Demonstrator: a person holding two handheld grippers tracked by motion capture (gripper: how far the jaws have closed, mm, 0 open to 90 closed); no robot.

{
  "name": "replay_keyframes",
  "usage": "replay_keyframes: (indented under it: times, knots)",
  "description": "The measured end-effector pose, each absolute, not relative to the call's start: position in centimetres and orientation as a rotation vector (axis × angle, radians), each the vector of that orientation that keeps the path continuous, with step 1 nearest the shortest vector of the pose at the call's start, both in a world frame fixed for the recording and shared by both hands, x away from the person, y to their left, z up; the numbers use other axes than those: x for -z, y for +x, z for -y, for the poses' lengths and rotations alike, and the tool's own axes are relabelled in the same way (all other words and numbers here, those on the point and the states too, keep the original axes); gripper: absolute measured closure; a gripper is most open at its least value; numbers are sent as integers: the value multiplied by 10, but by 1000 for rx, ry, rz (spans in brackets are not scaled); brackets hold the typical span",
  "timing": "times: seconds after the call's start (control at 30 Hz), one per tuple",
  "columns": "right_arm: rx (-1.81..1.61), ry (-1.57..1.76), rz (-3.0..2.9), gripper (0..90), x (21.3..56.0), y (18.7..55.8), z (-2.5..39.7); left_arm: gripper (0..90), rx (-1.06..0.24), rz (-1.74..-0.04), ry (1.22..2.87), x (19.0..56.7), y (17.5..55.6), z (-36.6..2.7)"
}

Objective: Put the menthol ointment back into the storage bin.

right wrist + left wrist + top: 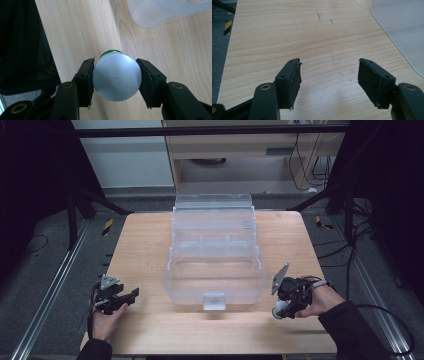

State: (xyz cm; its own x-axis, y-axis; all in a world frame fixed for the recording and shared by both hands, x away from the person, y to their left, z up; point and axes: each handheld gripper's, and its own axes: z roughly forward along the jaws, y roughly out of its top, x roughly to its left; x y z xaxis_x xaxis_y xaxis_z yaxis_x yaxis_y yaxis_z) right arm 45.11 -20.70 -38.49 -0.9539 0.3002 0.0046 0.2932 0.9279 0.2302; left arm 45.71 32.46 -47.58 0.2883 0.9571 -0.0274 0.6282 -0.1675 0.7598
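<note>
Two grippers in play: right gripper (115, 82) clamps white bottle (117, 77) by body; left gripper (329, 75) released, empty. Recommended: keep bottle upright, clear clear plastic box (215, 255) rim.

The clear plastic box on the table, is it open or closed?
Open. In the high view the clear plastic box has its lid swung back behind it, its tiered trays are spread out, and the lower tub looks empty.

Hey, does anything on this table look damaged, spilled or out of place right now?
Only minor wear: the left gripper has frayed padding on one finger. The clear plastic box sits square, and nothing is spilled.
</note>
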Motion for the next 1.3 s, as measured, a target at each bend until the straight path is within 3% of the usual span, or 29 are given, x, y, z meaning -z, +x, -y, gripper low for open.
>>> replay_keyframes:
  times: [0.73,1.3]
  knots:
    - [-440,519,-2991,504,315,457,195,346,-620,-1418,1890,476,457,-325]
    - [-446,496,-2968,504,297,478,177,347,-617,-1419,1885,475,457,-325]
